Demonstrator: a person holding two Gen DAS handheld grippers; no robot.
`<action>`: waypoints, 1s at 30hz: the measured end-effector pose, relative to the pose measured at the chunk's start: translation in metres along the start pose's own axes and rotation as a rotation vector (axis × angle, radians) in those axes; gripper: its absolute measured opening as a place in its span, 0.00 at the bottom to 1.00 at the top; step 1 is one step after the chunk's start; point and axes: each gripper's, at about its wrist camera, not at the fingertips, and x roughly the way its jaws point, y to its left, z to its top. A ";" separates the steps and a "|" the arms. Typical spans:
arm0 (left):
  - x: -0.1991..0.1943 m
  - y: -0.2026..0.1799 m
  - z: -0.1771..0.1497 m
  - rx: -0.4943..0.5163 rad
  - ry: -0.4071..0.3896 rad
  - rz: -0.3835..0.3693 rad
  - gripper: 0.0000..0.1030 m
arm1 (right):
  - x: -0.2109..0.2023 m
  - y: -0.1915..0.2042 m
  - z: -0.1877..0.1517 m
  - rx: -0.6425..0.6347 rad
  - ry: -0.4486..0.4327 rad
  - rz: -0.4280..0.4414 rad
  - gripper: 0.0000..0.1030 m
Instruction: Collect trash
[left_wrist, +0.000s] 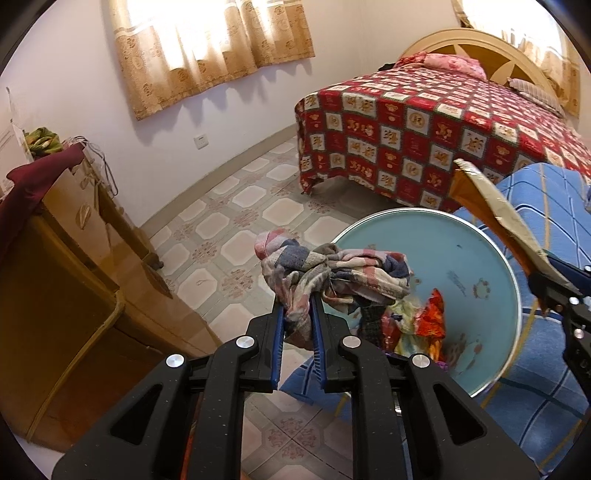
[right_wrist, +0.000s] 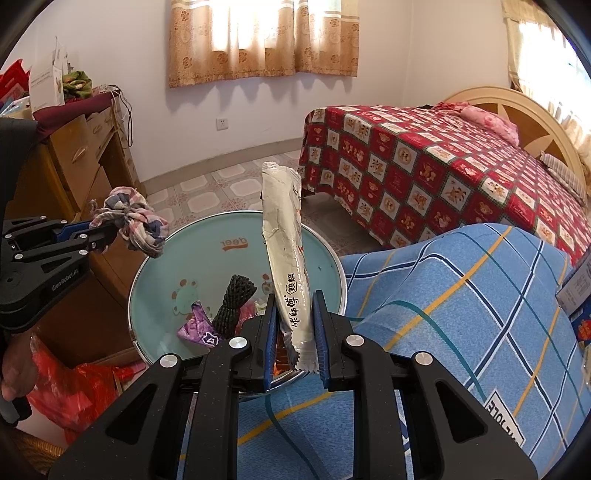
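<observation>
Over the bin (right_wrist: 236, 236), both grippers are holding trash.
Left gripper (left_wrist: 297, 308) is clamping a rag (left_wrist: 332, 275); right gripper (right_wrist: 295, 317) is pinching an upright wrapper (right_wrist: 286, 251).

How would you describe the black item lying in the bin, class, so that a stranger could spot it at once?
Start at the round pale-blue bin standing beside the blue checked cover. Look down among the trash at its bottom, just left of the tall silver wrapper held in the right gripper. The black mesh bundle is there: long, net-textured, pinched at its waist, unlike the glossy purple wrapper beside it.
</observation>
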 end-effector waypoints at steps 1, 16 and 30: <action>-0.002 -0.002 0.000 0.003 -0.008 -0.011 0.16 | 0.000 0.000 0.000 0.002 -0.003 0.002 0.22; -0.046 -0.007 -0.001 -0.006 -0.122 -0.084 0.78 | -0.063 -0.016 -0.021 0.112 -0.162 -0.082 0.72; -0.110 -0.003 0.005 -0.030 -0.278 -0.097 0.83 | -0.141 -0.039 -0.037 0.155 -0.309 -0.207 0.75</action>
